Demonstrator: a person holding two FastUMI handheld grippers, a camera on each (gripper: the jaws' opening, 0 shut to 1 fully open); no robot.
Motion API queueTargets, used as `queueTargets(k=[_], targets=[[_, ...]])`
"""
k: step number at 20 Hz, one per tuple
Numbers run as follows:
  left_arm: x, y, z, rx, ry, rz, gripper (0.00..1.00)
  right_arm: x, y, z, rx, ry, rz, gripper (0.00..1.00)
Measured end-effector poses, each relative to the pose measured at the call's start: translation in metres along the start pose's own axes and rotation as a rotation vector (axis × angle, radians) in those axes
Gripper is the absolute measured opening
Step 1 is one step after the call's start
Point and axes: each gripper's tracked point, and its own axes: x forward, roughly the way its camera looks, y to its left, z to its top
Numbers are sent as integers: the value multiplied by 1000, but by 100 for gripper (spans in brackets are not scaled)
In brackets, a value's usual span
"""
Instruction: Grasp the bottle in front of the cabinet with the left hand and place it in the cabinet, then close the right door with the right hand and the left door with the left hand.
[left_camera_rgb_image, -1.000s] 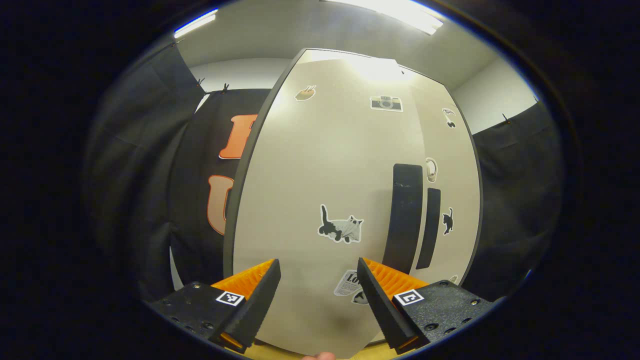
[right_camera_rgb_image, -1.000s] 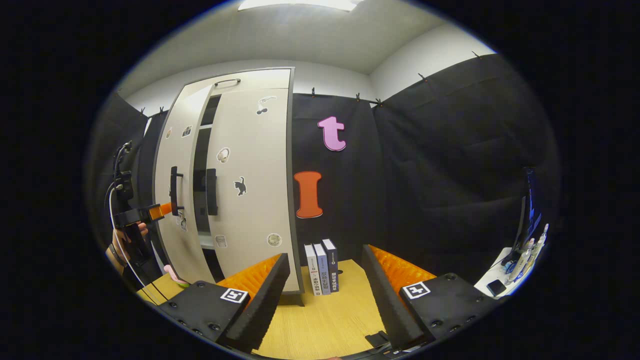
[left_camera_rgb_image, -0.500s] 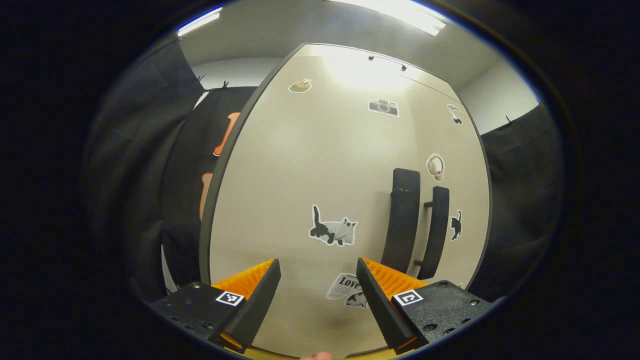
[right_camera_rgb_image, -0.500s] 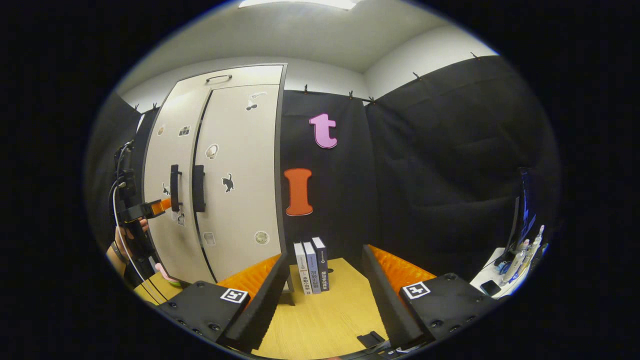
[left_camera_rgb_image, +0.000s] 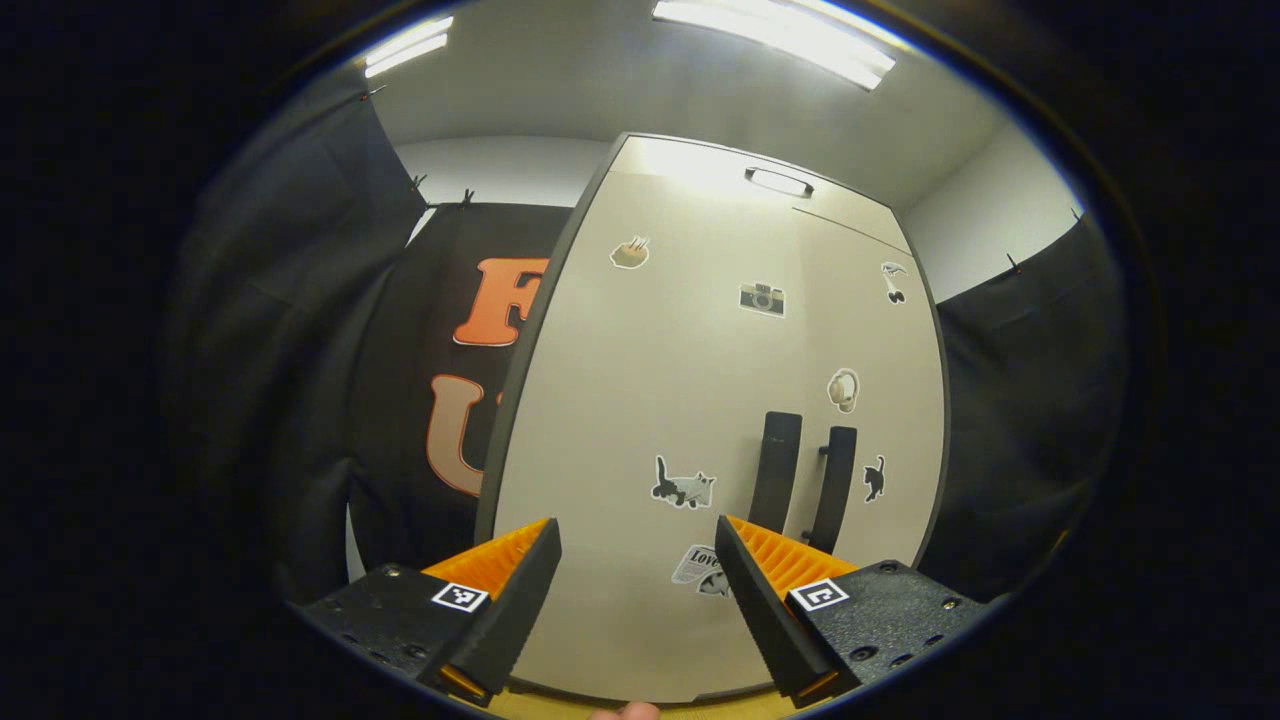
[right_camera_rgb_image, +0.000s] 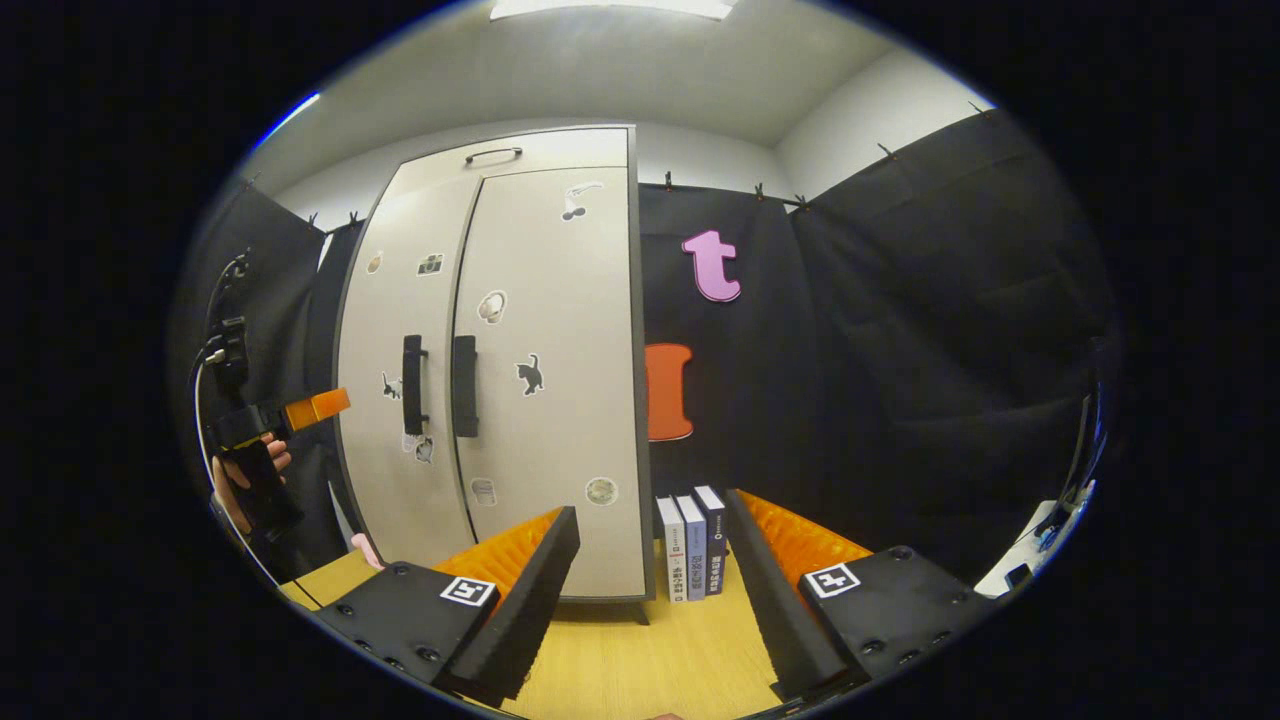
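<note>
Both cabinet doors sit flush at centre frame, so the bottle is judged to be inside, hidden. Your left gripper and right gripper hang spread, empty. Confirm the left door seats; withdraw straight.

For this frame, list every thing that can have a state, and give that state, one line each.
Left door: closed.
Right door: closed.
Left gripper: open, holding nothing, apart from the cabinet.
Right gripper: open, holding nothing, over the table.
Books: upright, side by side, right of the cabinet.
</note>
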Motion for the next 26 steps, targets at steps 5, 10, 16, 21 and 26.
queueTargets(k=[5, 10, 16, 21, 26], targets=[[-64, 26, 25, 28, -20, 46, 94, 11, 42, -8, 16, 12, 108, 96], [-115, 44, 16, 20, 10, 89, 94, 10, 70, -10, 21, -17, 157, 96], [-160, 62, -2, 11, 13, 141, 94, 5, 88, -13, 15, -43, 147, 96], [-168, 71, -9, -19, 42, 176, 94, -5, 84, -18, 18, -19, 135, 96], [-169, 71, -18, -9, 75, 169, 94, -10, 74, -17, 10, -23, 101, 96]])
